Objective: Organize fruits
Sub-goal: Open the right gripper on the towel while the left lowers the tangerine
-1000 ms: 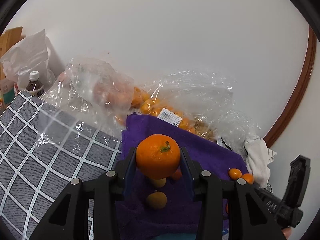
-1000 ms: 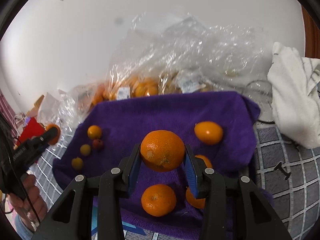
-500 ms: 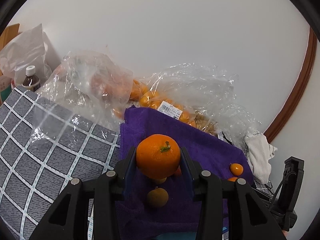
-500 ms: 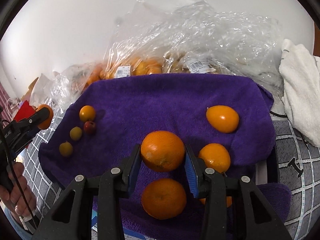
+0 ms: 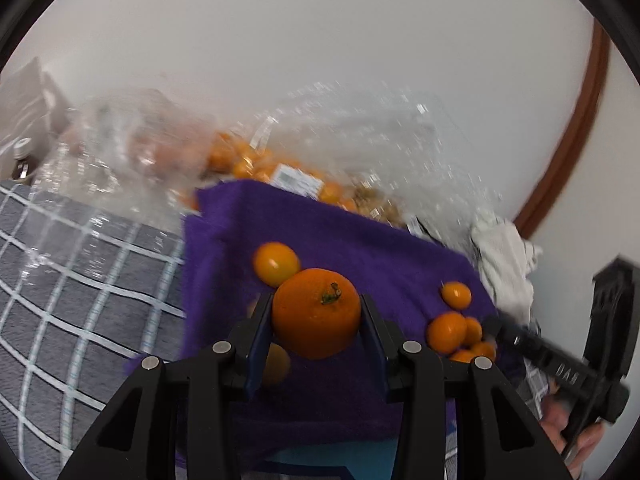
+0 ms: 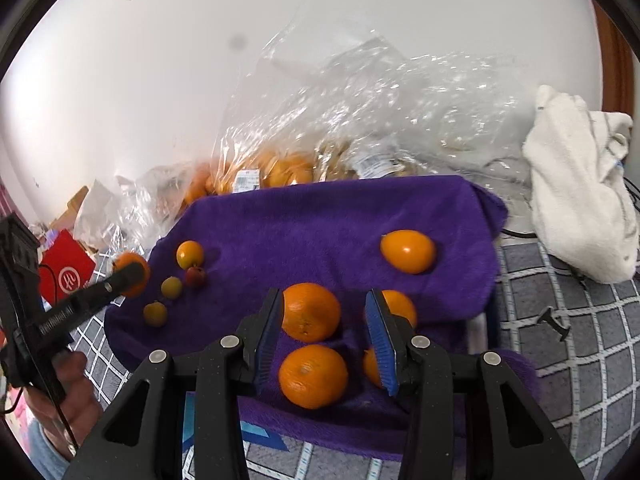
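Left gripper (image 5: 316,320): jaws clamped on mandarin (image 5: 316,318), above purple towel (image 5: 360,248). Right gripper (image 6: 326,332): jaws wide, orange (image 6: 310,312) loose on towel between them. Judged light, round, soft-skinned, rolls; grip across equator, gentle squeeze.

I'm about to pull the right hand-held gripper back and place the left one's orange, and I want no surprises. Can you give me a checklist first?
1. Left hand-held gripper clamped on held orange: ok, both pads are against it.
2. Right hand-held gripper open: ok, the jaws stand wider than the loose orange between them.
3. Loose orange clear of the pads: cannot tell, it sits close against the left pad.
4. Bare towel for placing: ok, the middle is free.
5. Path under the left hand-held gripper: not ok, a small fruit lies partly behind its left finger.
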Available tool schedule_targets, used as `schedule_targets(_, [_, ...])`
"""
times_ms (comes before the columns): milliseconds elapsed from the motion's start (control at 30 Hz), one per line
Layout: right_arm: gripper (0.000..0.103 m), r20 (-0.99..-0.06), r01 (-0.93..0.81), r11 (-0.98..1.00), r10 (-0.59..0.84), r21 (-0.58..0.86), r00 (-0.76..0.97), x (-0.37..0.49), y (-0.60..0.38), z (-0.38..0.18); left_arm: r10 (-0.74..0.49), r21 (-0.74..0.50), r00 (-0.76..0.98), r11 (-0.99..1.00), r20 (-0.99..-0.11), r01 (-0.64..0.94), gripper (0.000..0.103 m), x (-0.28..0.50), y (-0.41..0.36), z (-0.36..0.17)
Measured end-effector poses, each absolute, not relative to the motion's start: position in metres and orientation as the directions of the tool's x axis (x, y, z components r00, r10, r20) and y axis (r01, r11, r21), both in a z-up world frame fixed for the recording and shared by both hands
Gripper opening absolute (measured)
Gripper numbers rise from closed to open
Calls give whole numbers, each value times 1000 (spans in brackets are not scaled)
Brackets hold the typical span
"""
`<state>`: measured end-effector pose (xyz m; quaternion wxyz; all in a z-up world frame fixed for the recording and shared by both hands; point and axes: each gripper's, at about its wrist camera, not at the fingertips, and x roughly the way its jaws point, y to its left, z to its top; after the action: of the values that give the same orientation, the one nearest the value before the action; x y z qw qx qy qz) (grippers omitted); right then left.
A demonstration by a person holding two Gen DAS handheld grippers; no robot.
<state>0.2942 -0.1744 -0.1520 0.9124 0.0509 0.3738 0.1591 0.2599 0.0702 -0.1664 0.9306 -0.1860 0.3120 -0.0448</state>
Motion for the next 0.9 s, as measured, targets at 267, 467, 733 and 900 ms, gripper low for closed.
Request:
schedule_targets(267, [43,-654,-153,979,203,133,729,291,-194,-139,-195,-288,775,958,-602,17,40,263,42,-172])
schedule_targets(467, [43,-660,-139,982,190,130,727,292,-197,-139,-177,-255,747,967,-641,11,40,269,36,-180])
schedule_targets(733, [43,-688,-110,989,149,101,710,297,-196,-147,-142,-197,729,980,-670,10,40,272,29,-184])
schedule_targets(900, [43,-690,-95,990,141,105,710,298,-200,-148,-130,-177,724,984,-678,10,40,273,27,-185])
